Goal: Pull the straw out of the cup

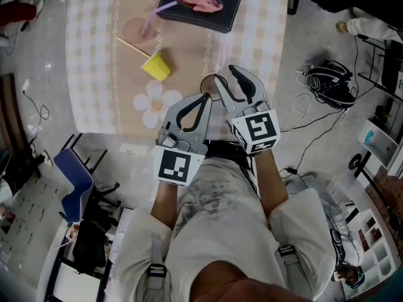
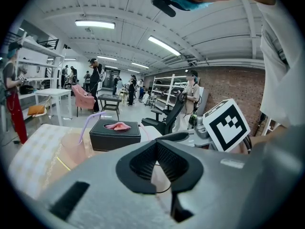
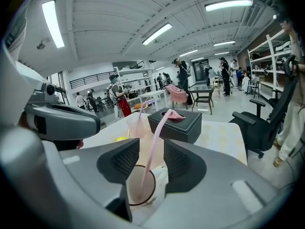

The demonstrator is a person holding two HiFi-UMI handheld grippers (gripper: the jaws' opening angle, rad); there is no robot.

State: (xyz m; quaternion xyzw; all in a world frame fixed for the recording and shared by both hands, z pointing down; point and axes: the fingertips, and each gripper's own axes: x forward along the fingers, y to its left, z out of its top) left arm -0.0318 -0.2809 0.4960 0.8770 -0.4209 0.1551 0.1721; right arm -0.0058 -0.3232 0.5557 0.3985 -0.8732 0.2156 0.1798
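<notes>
A clear cup (image 1: 209,83) with a dark rim stands near the front edge of the checked table (image 1: 94,55). A pale pink straw (image 1: 208,43) rises out of it. In the right gripper view the cup (image 3: 136,190) sits low between my jaws and the straw (image 3: 157,132) runs up through the gap without touching either pad. My right gripper (image 1: 225,74) (image 3: 151,159) is open around the straw. My left gripper (image 1: 205,97) (image 2: 155,147) is just left of the cup with its tips together and nothing held.
A black tissue box (image 1: 200,4) stands at the table's far edge. A pink cup with a purple straw (image 1: 140,29), a tipped yellow cup (image 1: 156,66) and a flower coaster (image 1: 153,102) lie to the left. A blue chair (image 1: 72,181) and floor cables (image 1: 327,80) flank the table.
</notes>
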